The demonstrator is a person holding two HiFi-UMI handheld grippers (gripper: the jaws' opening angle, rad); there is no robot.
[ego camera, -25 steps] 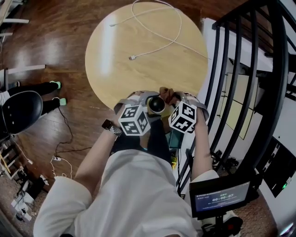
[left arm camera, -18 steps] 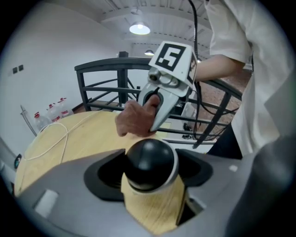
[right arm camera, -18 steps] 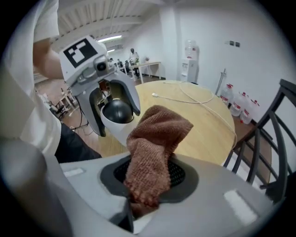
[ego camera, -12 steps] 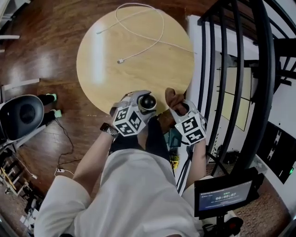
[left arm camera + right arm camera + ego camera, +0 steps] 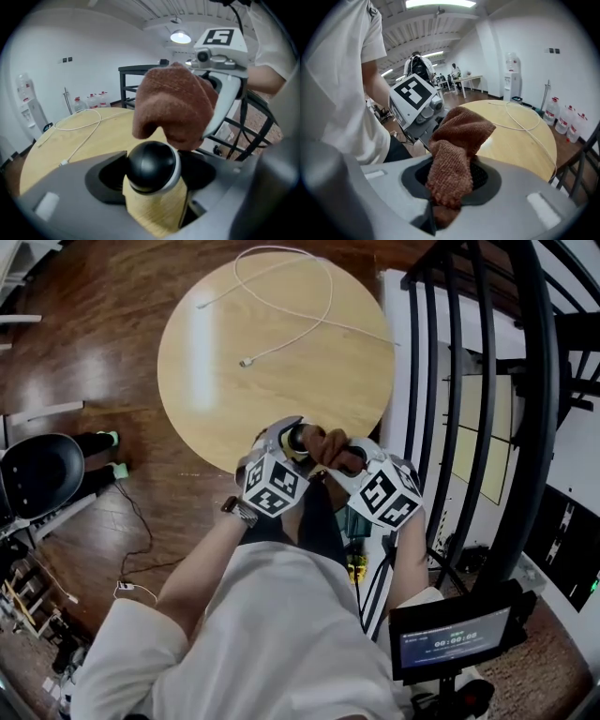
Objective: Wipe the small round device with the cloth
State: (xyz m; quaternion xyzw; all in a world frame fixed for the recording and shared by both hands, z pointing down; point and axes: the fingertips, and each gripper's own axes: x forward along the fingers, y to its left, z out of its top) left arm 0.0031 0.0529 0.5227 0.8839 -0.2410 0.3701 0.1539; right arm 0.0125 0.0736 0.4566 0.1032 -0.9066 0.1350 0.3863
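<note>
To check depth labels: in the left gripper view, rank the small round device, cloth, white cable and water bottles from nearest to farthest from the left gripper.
1. Small round device: gripped between the jaws, which have just been closing.
2. Cloth: just beyond it, up and right.
3. White cable: left, on the round table.
4. Water bottles: far left, by the wall.

From the head view the small round device (image 5: 296,438) shows only as a dark sliver. The cloth (image 5: 326,444) lies over the rest, and the left gripper (image 5: 289,437) and right gripper (image 5: 349,460) hide their own jaws under their bodies. In the right gripper view the cloth covers the device wholly, and its lower end is lost in the slot between the jaws. The print on the screen (image 5: 448,643) is too small to read.
</note>
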